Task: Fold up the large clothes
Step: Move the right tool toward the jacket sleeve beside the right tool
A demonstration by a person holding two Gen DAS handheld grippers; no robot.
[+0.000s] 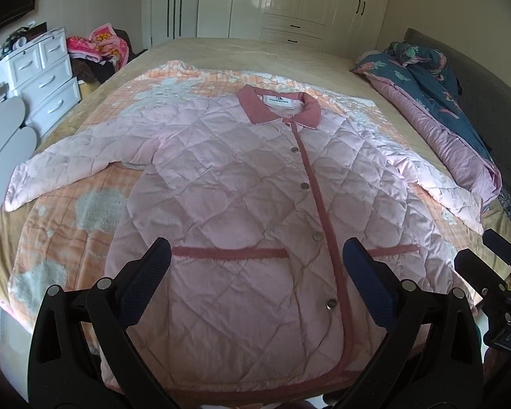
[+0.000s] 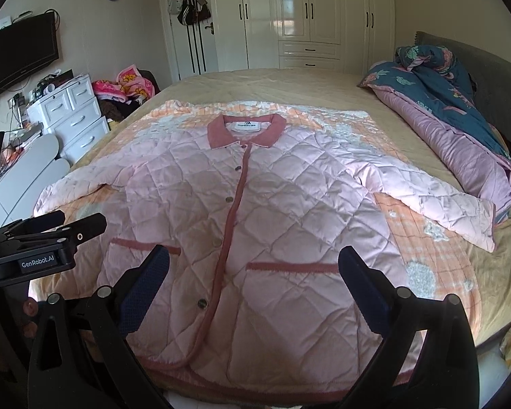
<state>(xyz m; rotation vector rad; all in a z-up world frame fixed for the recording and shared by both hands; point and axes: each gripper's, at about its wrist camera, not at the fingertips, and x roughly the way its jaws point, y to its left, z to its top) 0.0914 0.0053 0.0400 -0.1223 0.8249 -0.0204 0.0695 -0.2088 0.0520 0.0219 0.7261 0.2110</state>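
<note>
Jacket (image 1: 242, 184) flat on bed (image 1: 272, 51); left gripper (image 1: 255, 266), right gripper (image 2: 253, 272) at six o'clock, jaws spread, empty.

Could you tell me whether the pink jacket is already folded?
No, the pink jacket lies flat on the bed with both sleeves spread out.

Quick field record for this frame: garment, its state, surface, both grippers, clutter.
garment: pink quilted jacket, darker pink collar
state: front up, buttoned, sleeves spread, unfolded
surface: orange patterned blanket on bed
left gripper: open, above the hem, holding nothing
right gripper: open, above the hem, holding nothing
clutter: blue floral duvet bunched at the bed's right edge
</note>
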